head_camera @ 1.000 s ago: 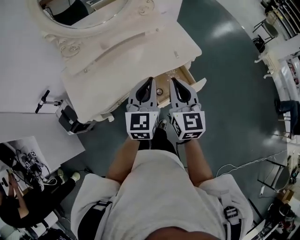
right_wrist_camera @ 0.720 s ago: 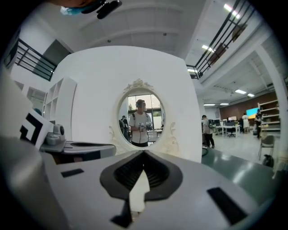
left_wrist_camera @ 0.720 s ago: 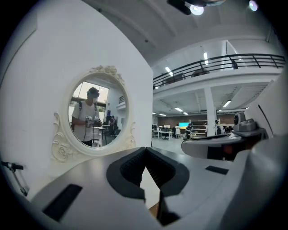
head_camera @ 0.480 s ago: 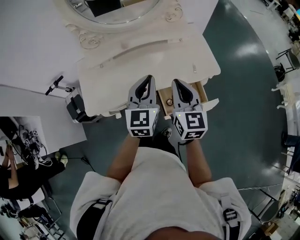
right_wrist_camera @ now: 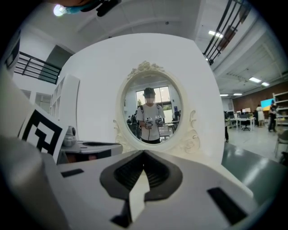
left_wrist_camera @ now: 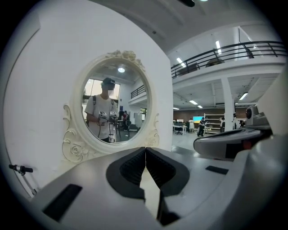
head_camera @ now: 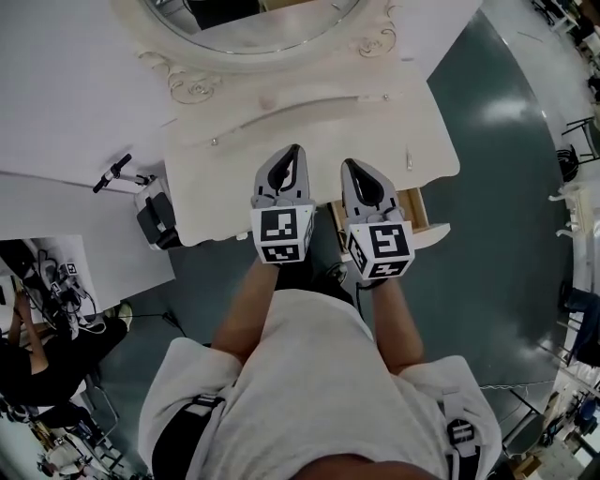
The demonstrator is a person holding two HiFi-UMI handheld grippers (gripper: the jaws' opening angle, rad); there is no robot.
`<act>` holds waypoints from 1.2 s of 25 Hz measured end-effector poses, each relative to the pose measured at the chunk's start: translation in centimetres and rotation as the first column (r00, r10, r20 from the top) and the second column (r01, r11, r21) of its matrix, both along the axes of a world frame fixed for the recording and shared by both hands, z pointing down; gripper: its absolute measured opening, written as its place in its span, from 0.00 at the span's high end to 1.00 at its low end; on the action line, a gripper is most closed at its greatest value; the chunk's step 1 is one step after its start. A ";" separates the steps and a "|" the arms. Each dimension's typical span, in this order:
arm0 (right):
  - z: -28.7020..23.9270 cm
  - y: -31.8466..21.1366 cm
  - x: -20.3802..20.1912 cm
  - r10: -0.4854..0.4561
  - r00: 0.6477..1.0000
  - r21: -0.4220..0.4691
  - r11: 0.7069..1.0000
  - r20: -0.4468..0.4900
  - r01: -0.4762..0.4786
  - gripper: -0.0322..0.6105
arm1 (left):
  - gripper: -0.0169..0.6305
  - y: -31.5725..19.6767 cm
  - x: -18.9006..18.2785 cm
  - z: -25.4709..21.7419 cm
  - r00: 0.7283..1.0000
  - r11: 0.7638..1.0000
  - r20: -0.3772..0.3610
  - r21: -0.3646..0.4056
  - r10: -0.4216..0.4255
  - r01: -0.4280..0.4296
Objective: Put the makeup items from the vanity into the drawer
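Note:
The cream vanity (head_camera: pixel 234 178) with its oval mirror (head_camera: pixel 253 19) stands in front of me. Its drawer (head_camera: pixel 419 208) is pulled out at the right front, partly hidden behind my right gripper. A small pale stick-like item (head_camera: pixel 408 157) lies on the top near the right edge. My left gripper (head_camera: pixel 293 148) and right gripper (head_camera: pixel 347 163) hover side by side over the front of the top, both shut and empty. Both gripper views face the mirror (left_wrist_camera: pixel 114 110) (right_wrist_camera: pixel 153 110) past the left gripper's (left_wrist_camera: pixel 145 148) and right gripper's (right_wrist_camera: pixel 144 152) closed jaws.
A white partition (head_camera: pixel 56 94) runs along the left of the vanity. A black handle on a stand (head_camera: pixel 117 172) and a dark device (head_camera: pixel 155 220) sit by the vanity's left corner. A person (head_camera: pixel 37 366) sits at lower left. Green floor (head_camera: pixel 506 141) lies to the right.
Both grippers have moved forward together, from in front of the open drawer to over the vanity top. They stay shut. The drawer's inside is now mostly hidden.

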State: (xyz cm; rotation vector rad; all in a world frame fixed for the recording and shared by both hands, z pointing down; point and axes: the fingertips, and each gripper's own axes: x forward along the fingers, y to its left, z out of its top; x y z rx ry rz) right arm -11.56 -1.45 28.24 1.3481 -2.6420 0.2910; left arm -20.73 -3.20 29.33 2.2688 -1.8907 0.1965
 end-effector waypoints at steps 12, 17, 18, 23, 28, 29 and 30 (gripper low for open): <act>4.6 -5.8 -5.7 -0.054 0.998 -0.093 0.994 -0.038 0.050 0.93 | 0.96 -6.0 -5.5 5.3 0.999 0.994 -0.016 -0.100 -0.051 0.049; 6.3 -7.4 -7.5 -0.074 0.995 -0.133 0.989 -0.060 0.066 0.93 | 0.96 -8.2 -7.8 7.6 0.997 0.987 -0.014 -0.143 -0.070 0.068; 6.5 -7.7 -7.8 -0.075 0.995 -0.139 0.988 -0.063 0.066 0.93 | 0.96 -8.7 -8.2 8.0 0.997 0.987 -0.012 -0.148 -0.071 0.069; 7.5 -9.9 -9.3 -0.073 0.994 -0.158 0.986 -0.077 0.060 0.93 | 0.96 -11.3 -9.9 9.9 0.997 0.981 -0.006 -0.176 -0.079 0.077; 8.1 -12.5 -9.9 -0.057 0.995 -0.171 0.984 -0.078 0.043 0.93 | 0.96 -13.5 -10.5 12.4 0.999 0.968 0.003 -0.250 -0.041 0.040; 8.3 -12.9 -10.0 -0.054 0.995 -0.175 0.984 -0.080 0.040 0.93 | 0.96 -13.9 -10.6 12.9 0.999 0.964 0.004 -0.262 -0.035 0.035; 8.5 -13.3 -10.1 -0.052 0.995 -0.179 0.983 -0.081 0.037 0.93 | 0.96 -14.3 -10.7 13.4 0.999 0.962 0.007 -0.272 -0.033 0.034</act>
